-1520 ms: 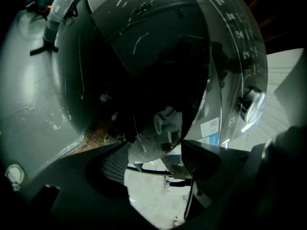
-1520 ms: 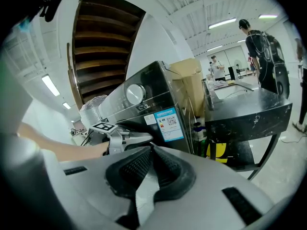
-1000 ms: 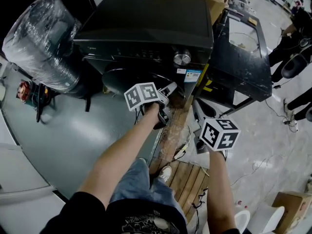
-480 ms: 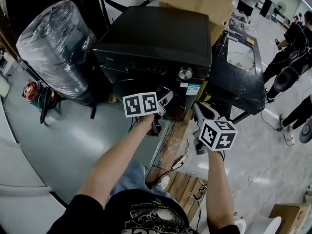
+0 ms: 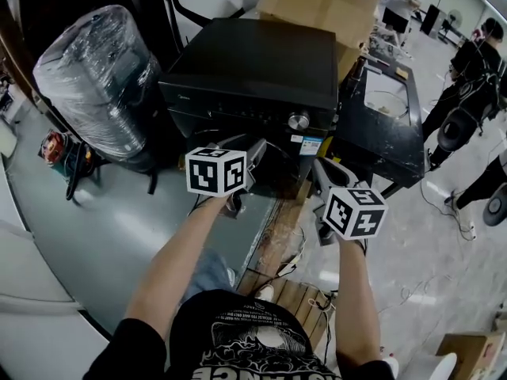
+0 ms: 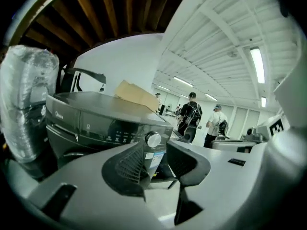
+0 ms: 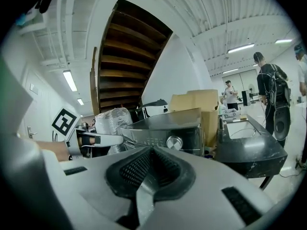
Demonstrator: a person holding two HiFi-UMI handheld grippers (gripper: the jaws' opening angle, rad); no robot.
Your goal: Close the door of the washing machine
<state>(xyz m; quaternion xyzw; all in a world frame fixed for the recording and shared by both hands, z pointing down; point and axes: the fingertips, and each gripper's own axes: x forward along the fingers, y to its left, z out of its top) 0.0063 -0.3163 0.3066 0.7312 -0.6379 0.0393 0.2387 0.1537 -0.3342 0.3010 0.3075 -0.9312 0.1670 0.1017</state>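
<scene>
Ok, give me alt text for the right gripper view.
The right gripper, fingers shut with nothing between them, faces a black washing machine with a silver knob. A cardboard box stands behind it, a dark counter beside it.

Black front-loading washing machine (image 5: 253,62), upright, door (image 6: 69,152) mostly hidden, apparently shut

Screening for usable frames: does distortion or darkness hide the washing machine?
Head view: sharp, but the washing machine has its front in shadow, detail lost. Left gripper view: heavy fisheye, black corners. Right gripper view: same fisheye, bright ceiling lights.
</scene>
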